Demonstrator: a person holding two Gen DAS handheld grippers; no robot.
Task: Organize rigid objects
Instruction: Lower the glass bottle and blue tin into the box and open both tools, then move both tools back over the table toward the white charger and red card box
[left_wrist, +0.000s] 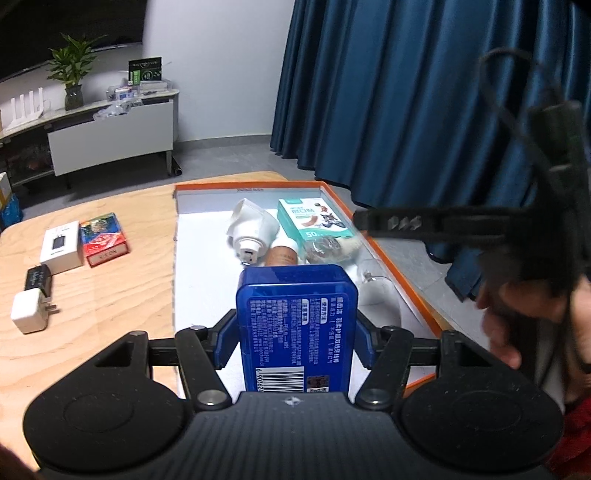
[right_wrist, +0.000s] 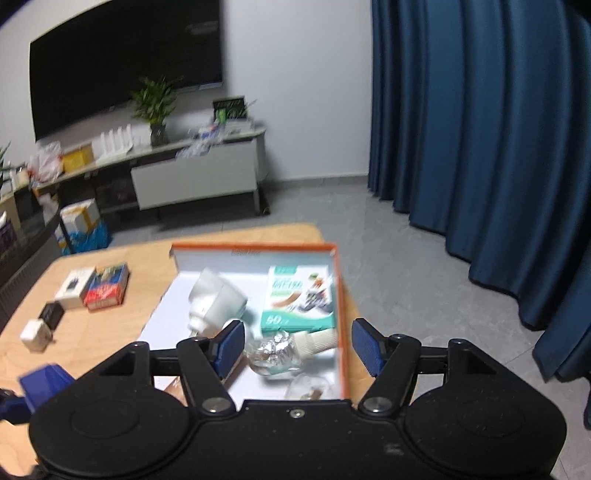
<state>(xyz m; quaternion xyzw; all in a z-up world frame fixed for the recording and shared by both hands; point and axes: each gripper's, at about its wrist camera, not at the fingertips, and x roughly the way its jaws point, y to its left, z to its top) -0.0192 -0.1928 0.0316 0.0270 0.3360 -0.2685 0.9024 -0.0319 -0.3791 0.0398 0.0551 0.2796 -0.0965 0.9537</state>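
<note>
My left gripper (left_wrist: 295, 341) is shut on a blue tin box (left_wrist: 295, 325) with a barcode, held over the near part of the orange-rimmed white tray (left_wrist: 177, 236). In the tray lie a white bulb-shaped lamp (left_wrist: 251, 230), a teal plaster box (left_wrist: 314, 219), a tan bottle (left_wrist: 282, 254) and a clear bulb (left_wrist: 327, 247). My right gripper (right_wrist: 298, 349) is open and empty above the tray's (right_wrist: 341, 314) near right side, over the clear bulb (right_wrist: 277, 352). The right gripper also shows at the right of the left wrist view (left_wrist: 365, 219).
On the wooden table (left_wrist: 110, 295) left of the tray lie a white box (left_wrist: 61, 247), a red card box (left_wrist: 103, 238), a black charger (left_wrist: 37, 280) and a white plug adapter (left_wrist: 29, 312). Blue curtains (left_wrist: 406, 92) hang to the right. A TV stand (right_wrist: 192, 177) stands at the back.
</note>
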